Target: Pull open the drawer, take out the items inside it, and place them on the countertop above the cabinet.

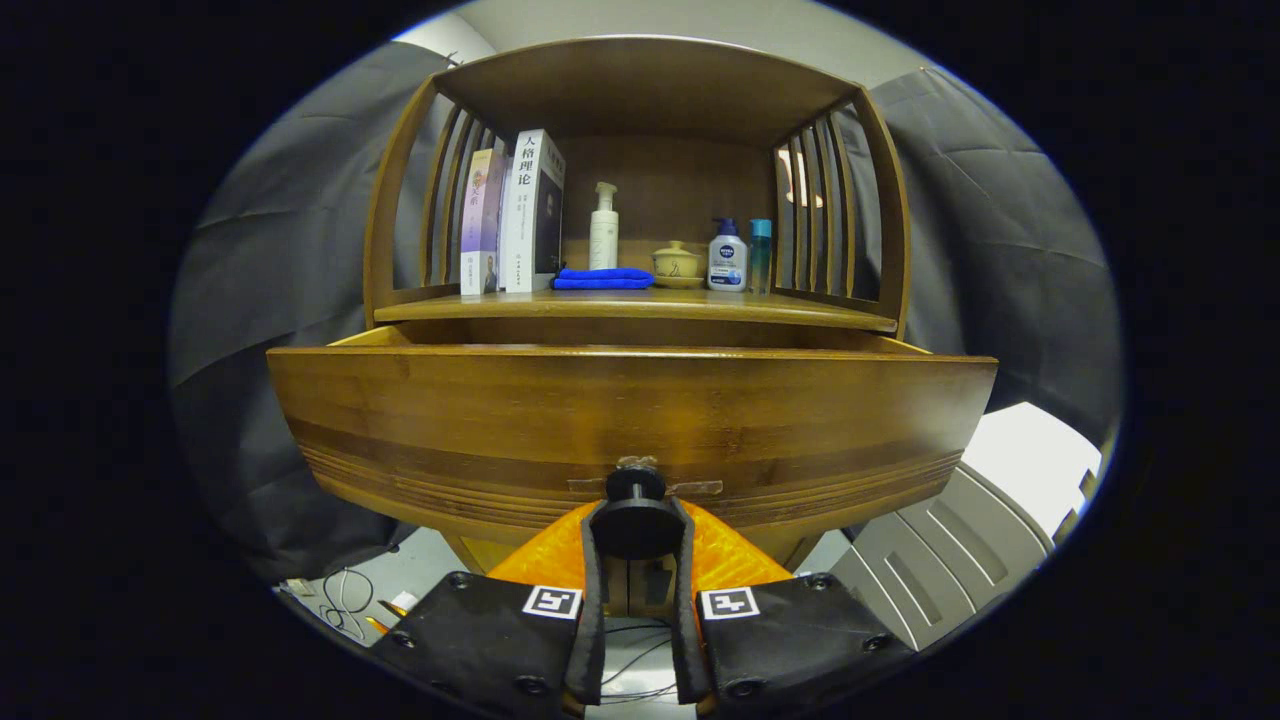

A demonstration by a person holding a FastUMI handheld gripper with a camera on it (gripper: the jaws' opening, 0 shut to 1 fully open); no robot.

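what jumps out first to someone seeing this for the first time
The wide wooden drawer front, pulled out from the cabinet, lies just ahead of the fingers. The gripper is clamped on the drawer's round black knob. On the countertop above stand books, a folded blue cloth and bottles.

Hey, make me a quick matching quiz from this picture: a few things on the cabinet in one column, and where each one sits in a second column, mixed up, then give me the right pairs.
Things:
1. folded blue cloth
2. round black drawer knob
3. upright white book
4. small teal bottle

Places:
A. between the fingers of the gripper, which press on it
B. on the countertop, in front of the white pump bottle
C. on the countertop, beside the blue-capped white bottle
D. on the countertop, beside the purple book

Pairs: 1-B, 2-A, 3-D, 4-C
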